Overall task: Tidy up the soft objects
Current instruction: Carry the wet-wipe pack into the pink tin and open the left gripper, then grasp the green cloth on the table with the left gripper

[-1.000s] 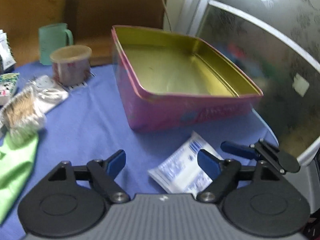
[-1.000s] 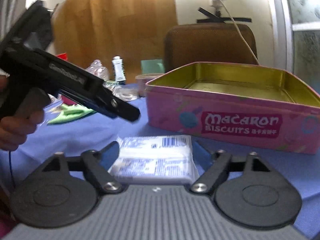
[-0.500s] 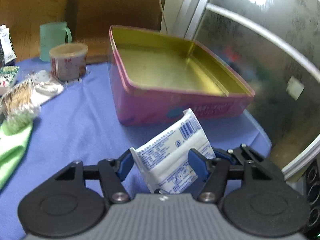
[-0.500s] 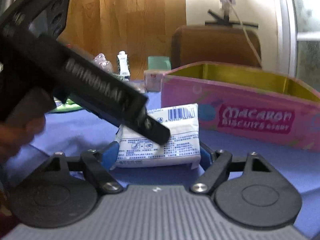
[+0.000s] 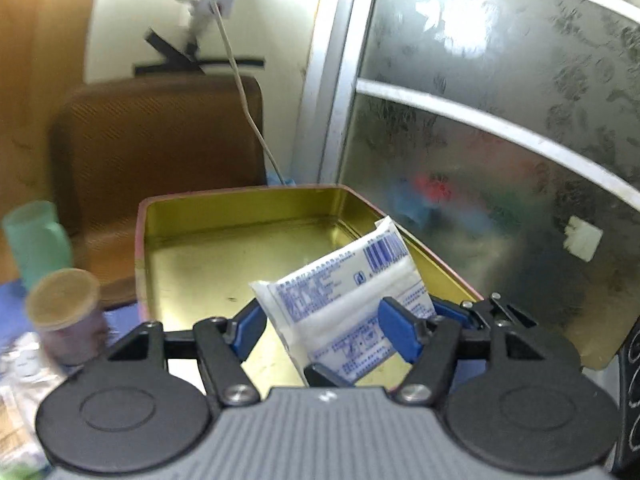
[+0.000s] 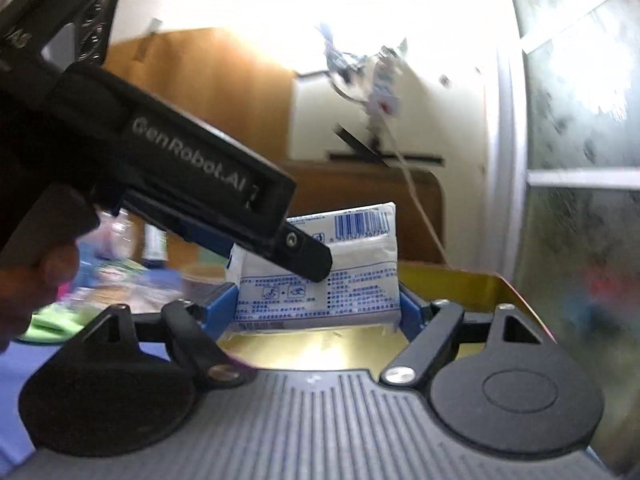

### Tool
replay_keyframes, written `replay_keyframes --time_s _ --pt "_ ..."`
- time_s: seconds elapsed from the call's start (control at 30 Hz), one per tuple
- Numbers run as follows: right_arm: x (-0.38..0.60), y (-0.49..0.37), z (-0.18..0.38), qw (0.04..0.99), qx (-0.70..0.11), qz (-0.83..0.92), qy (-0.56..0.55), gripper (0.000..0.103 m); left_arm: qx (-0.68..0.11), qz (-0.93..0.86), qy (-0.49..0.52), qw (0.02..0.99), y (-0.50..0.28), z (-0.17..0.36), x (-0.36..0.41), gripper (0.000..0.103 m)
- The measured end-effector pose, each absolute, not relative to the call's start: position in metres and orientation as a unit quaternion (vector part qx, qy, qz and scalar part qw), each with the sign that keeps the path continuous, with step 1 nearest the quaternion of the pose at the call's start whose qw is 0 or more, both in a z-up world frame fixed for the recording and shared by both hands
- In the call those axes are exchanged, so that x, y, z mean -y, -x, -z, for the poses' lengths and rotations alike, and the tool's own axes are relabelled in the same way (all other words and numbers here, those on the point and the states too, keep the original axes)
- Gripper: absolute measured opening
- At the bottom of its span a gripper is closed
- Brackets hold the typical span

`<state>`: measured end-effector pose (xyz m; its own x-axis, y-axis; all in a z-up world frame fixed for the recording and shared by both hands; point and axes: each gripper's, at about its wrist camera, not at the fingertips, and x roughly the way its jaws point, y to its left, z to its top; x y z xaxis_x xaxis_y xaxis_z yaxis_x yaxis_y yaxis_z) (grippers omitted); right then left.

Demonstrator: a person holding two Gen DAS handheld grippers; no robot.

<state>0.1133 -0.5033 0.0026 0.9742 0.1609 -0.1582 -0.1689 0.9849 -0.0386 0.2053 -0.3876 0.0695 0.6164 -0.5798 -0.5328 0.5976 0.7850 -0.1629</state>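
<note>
- left gripper (image 5: pixel 322 330) is opening a little, its blue pads on the white tissue pack (image 5: pixel 352 300).
- soft, light pack hangs over the gold tin (image 5: pixel 224 256); hold its sides.
- right gripper (image 6: pixel 316 308) squeezes its ends.

A blue cloth (image 5: pixel 12 312) covers the tabletop, showing only at the left. On it stands an open tin (image 5: pixel 144 272), pink outside and gold inside, taking up the middle of the scene. Left of the tin sits a small lidded tub (image 5: pixel 64 312), with a pale green mug (image 5: pixel 36 240) just beyond it, farther back. At the near left lie blurred clear packets (image 5: pixel 20 392). A green cloth (image 6: pixel 56 322) lies farther left.
</note>
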Motion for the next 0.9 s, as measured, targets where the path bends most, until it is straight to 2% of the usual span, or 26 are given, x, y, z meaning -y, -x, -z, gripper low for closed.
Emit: replay_keyframes --time_s 0.13,0.2,0.33,0.47,0.53,0.6,0.7,0.77,0.9 --pt "0.526 -0.137 0.006 0.991 -0.124 -0.052 0.014 0.084 -0.296 0.322 -0.028 0.899 -0.217 -0.047 0.41 0.065" --pt "0.53 -0.136 0.01 0.989 -0.141 -0.038 0.019 0.091 -0.299 0.316 -0.03 0.9 -0.219 -0.041 0.414 0.065" --pt "0.532 -0.13 0.011 0.991 -0.132 -0.023 0.014 0.093 -0.282 0.321 0.0 0.904 -0.209 -0.049 0.394 0.07" --pt "0.522 -0.109 0.009 0.994 -0.105 -0.012 0.003 0.093 -0.237 0.317 0.031 0.918 -0.18 -0.07 0.346 0.071" --pt "0.513 -0.097 0.004 0.996 -0.08 -0.028 -0.012 0.086 -0.216 0.308 0.041 0.926 -0.16 -0.075 0.313 0.073" --pt "0.496 -0.085 0.0 0.996 -0.063 -0.056 -0.01 0.062 -0.206 0.291 0.053 0.933 -0.139 -0.073 0.273 0.074" --pt "0.462 -0.082 -0.002 0.987 -0.082 -0.139 -0.006 0.038 -0.216 0.234 0.07 0.945 -0.114 -0.058 0.207 0.074" --pt "0.432 -0.088 0.002 0.971 -0.123 -0.206 -0.008 0.036 -0.234 0.189 0.083 0.95 -0.104 -0.046 0.168 0.074" --pt "0.362 -0.111 0.017 0.919 -0.223 -0.323 -0.015 0.037 -0.271 0.114 0.135 0.946 -0.083 -0.021 0.095 0.073"
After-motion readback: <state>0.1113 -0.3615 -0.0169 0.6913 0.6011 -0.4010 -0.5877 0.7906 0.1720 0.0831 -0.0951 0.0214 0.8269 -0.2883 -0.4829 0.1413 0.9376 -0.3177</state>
